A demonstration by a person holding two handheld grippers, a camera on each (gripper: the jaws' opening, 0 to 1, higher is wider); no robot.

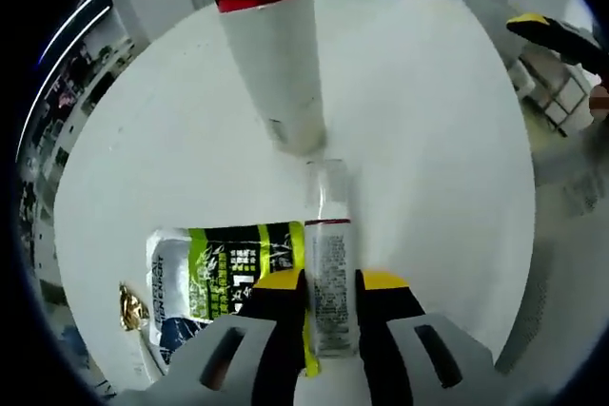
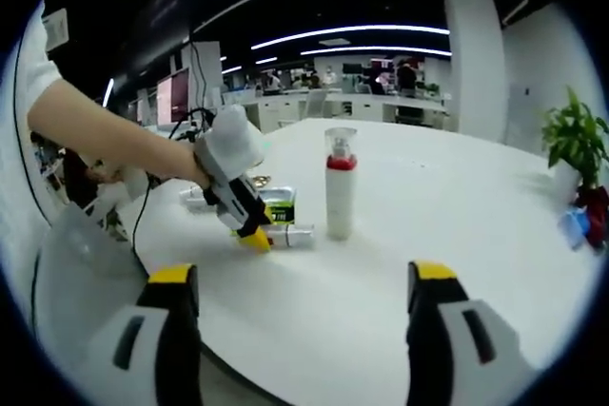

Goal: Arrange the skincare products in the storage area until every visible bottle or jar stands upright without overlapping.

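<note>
In the left gripper view my left gripper [image 1: 331, 284] is shut on a small white bottle [image 1: 329, 273] with a clear cap, which points away along the jaws. Just beyond it stands a tall white bottle [image 1: 276, 54] with a red band and clear cap. A white-and-green tube [image 1: 224, 273] lies flat on the white table [image 1: 428, 121], left of the jaws. In the right gripper view my right gripper [image 2: 303, 282] is open and empty, well back from the tall bottle [image 2: 340, 183]. The left gripper [image 2: 253, 238] holds the small bottle [image 2: 290, 235] low at the table, in front of the tube [image 2: 278, 204].
A small gold-wrapped item [image 1: 129, 308] lies by the tube near the table edge. A potted plant [image 2: 577, 145] and a blue item [image 2: 577, 225] sit at the table's far right. A person's arm [image 2: 105, 135] holds the left gripper. Office desks stand behind.
</note>
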